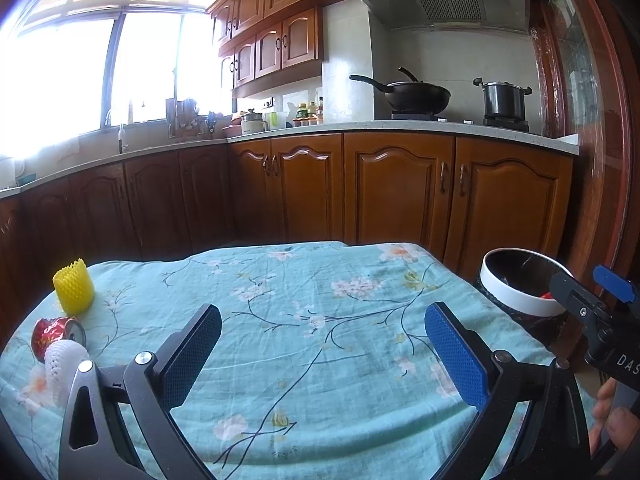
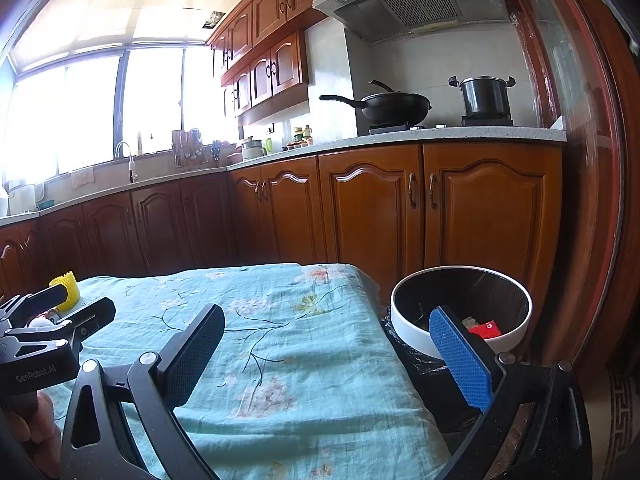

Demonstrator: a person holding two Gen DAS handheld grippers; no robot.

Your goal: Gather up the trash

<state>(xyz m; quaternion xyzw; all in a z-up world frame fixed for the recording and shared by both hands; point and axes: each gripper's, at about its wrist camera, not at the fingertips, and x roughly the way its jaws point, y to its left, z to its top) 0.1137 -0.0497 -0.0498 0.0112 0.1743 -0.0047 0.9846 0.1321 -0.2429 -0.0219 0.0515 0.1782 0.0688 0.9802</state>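
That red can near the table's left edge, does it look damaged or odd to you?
Yes. The red can lies on its side on the floral tablecloth, crumpled and dented, with a white foam net sleeve in front of it. The yellow foam net sleeve behind it stands upright.

Your table is covered by a light blue cloth printed with flowers and branches. Three things lie on it, all at its left end: a yellow foam net sleeve standing upright, a crushed red can on its side nearer you, and a white foam net touching the can.
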